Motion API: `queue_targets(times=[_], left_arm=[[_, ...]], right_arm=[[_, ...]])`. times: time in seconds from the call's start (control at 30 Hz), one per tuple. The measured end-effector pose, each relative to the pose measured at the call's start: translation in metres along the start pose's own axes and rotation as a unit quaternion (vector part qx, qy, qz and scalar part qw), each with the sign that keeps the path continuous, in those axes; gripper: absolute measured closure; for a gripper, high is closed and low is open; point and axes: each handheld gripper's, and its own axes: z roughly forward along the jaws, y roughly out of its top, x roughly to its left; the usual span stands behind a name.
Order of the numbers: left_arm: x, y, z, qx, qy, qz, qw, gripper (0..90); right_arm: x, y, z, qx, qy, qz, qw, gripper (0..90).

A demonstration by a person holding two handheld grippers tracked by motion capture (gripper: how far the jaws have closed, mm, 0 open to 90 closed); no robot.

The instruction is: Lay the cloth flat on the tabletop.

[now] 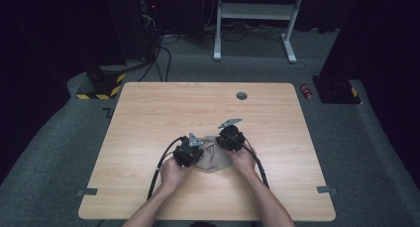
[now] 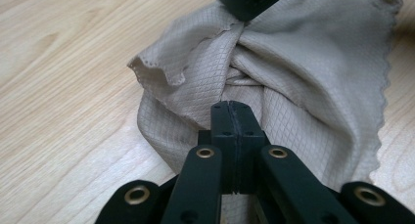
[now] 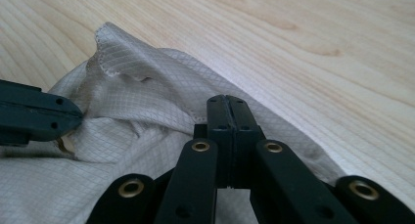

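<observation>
My left gripper (image 2: 230, 109) has its jaws pressed together on a fold of the beige cloth (image 2: 303, 87), and my right gripper (image 3: 227, 104) is clamped on its hem at about 2 o'clock from the left. The cloth lies bunched near the worktop (image 1: 148, 113) front edge; it looks light, soft and limp, so I judge the edges give the best hold. Both hands sit low, wrists close.

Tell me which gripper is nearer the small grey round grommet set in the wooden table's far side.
Right. The right gripper sits at the beige checked cloth almost straight below the grey grommet; the left gripper lies farther back and further left.
</observation>
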Motion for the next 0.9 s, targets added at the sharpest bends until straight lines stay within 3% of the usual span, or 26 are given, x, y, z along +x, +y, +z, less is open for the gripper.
queue_targets(times=[0.2, 0.27, 0.3, 0.33, 0.43, 0.47, 0.57, 0.7, 0.73, 0.9], left_arm=[[0.01, 0.001, -0.01, -0.012, 0.007, -0.01, 0.9999, 89.9], [0.012, 0.002, -0.012, -0.016, 0.005, -0.011, 0.9998, 89.9], [0.012, 0.002, -0.012, -0.016, 0.005, -0.011, 0.9998, 89.9], [0.012, 0.003, -0.013, -0.017, 0.003, -0.013, 0.9998, 89.9], [0.012, 0.003, -0.014, -0.018, 0.001, -0.014, 0.9997, 89.9], [0.014, 0.003, -0.014, -0.016, 0.002, -0.011, 0.9998, 89.9], [0.015, 0.004, -0.015, -0.019, 0.001, -0.014, 0.9997, 89.9], [0.018, 0.005, -0.019, -0.028, 0.0, -0.02, 0.9994, 90.0], [0.02, 0.006, -0.021, -0.026, 0.003, -0.018, 0.9995, 90.0], [0.032, 0.012, -0.033, -0.04, 0.018, -0.024, 0.9987, 90.0]], right_arm=[[-0.005, 0.001, -0.01, -0.021, -0.003, 0.01, 0.9997, 88.5], [-0.002, 0.001, -0.01, -0.022, 0.011, 0.015, 0.9996, 71.2], [-0.002, 0.001, -0.01, -0.022, 0.011, 0.015, 0.9996, 71.2], [0.003, 0.001, -0.01, -0.023, 0.025, 0.013, 0.9993, 66.8], [0.012, -0.003, -0.013, -0.03, 0.036, 0.003, 0.9989, 64.6], [0.022, -0.009, -0.015, -0.027, 0.043, -0.012, 0.9986, 62.6], [0.026, -0.016, -0.014, -0.018, 0.038, -0.022, 0.9989, 62.3], [0.024, -0.027, -0.008, 0.001, 0.035, -0.021, 0.9992, 66.1], [0.024, -0.03, -0.009, -0.001, 0.03, -0.018, 0.9994, 72.8], [0.024, -0.033, -0.013, 0.004, 0.015, -0.034, 0.9993, 89.4]])
